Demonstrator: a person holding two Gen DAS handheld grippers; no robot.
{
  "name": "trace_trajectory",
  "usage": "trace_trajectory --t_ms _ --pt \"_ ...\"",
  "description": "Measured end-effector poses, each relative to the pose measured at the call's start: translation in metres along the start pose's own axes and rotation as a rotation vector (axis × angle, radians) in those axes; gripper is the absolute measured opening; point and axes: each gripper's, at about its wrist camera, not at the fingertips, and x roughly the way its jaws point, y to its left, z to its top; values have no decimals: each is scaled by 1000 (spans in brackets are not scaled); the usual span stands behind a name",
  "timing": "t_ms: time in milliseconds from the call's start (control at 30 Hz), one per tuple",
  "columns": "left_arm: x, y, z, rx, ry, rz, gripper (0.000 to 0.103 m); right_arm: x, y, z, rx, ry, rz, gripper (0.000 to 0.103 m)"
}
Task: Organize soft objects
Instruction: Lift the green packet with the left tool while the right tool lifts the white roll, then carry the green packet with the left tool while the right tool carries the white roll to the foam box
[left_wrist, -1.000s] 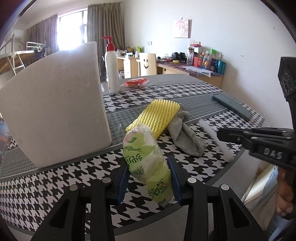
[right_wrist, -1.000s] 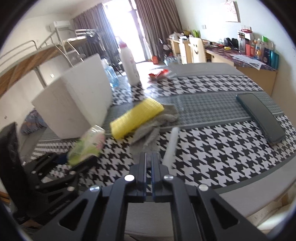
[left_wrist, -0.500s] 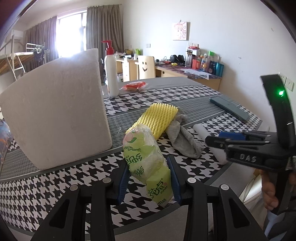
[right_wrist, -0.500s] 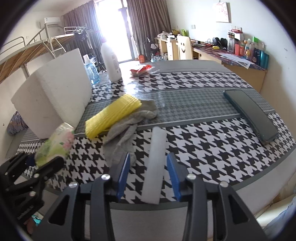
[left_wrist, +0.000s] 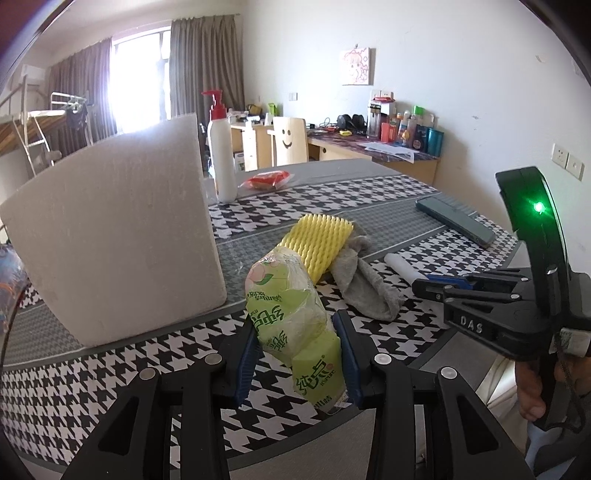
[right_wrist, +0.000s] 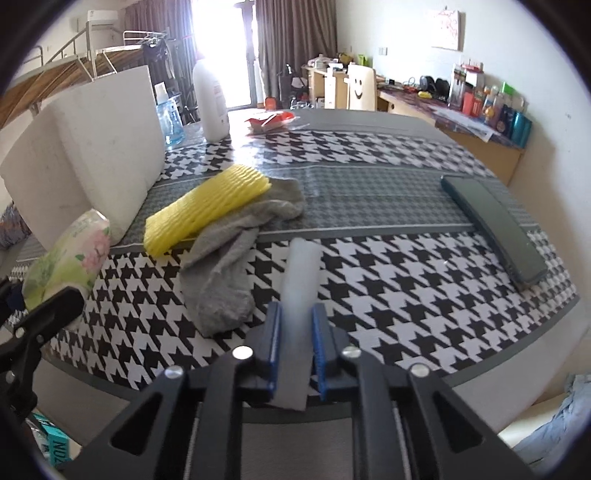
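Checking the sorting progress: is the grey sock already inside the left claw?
No, the grey sock lies on the table beside the yellow foam net, while the left claw grips a green tissue pack.

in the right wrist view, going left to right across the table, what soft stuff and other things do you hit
green tissue pack → yellow foam sleeve → grey sock → white foam roll, between the pads of the right gripper → dark flat case

Bench (right_wrist: 388, 280) with a houndstooth cover.
On it: white foam block (left_wrist: 110, 236), yellow foam sleeve (right_wrist: 207, 210), grey sock (right_wrist: 229, 266), pump bottle (left_wrist: 221, 162), dark case (right_wrist: 495, 229).
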Motion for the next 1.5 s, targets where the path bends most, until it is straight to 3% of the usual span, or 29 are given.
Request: trace_trajectory --t_ms 333,1500 --pt "-6 2 9 7 -34 7 41 -30 0 12 20 -83 66 12" --pt "-30 0 58 49 -177 16 41 -82 11 53 -25 -268 137 12"
